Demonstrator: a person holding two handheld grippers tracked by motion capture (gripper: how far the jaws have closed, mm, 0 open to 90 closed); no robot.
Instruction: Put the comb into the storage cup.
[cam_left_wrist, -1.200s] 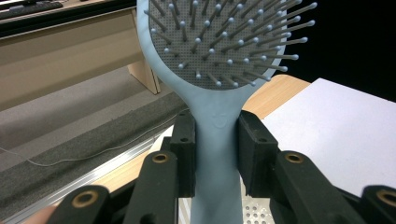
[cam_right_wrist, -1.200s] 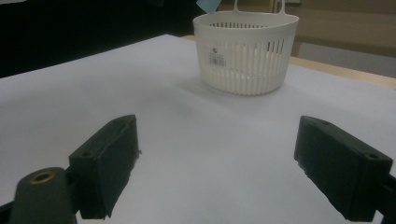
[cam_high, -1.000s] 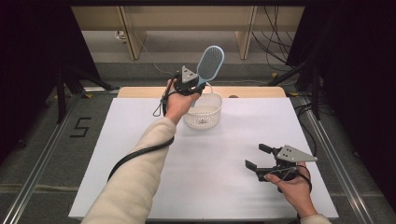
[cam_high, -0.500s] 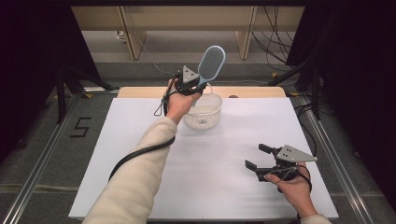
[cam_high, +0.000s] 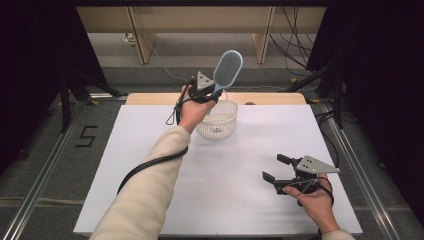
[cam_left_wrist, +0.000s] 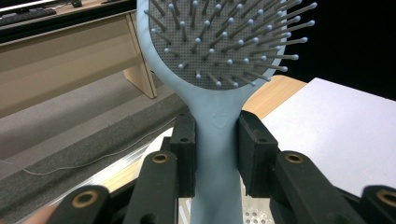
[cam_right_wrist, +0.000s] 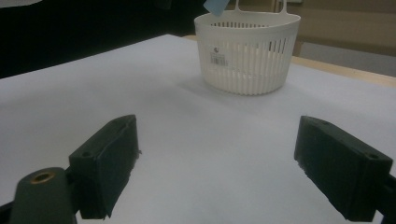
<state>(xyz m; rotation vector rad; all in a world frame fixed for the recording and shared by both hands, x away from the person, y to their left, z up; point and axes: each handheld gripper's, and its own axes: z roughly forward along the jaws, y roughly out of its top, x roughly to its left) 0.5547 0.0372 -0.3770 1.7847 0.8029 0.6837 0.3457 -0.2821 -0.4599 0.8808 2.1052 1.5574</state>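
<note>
A light blue hairbrush (cam_high: 228, 69) is held upright above a white slotted basket (cam_high: 218, 119) at the table's far middle. My left gripper (cam_high: 206, 93) is shut on its handle (cam_left_wrist: 215, 154), with a black pad pressing on either side, bristles (cam_left_wrist: 224, 42) facing the camera. The brush's lower end hangs just over the basket rim (cam_right_wrist: 247, 17). My right gripper (cam_high: 274, 169) rests low near the front right of the table, jaws wide open with nothing between them, pointing toward the basket (cam_right_wrist: 246, 51).
A white sheet (cam_high: 150, 150) covers the table, with a wooden strip (cam_high: 270, 98) along its far edge. Beyond stand pale wooden furniture legs (cam_high: 141, 35) and cables on the floor. Dark curtains flank both sides.
</note>
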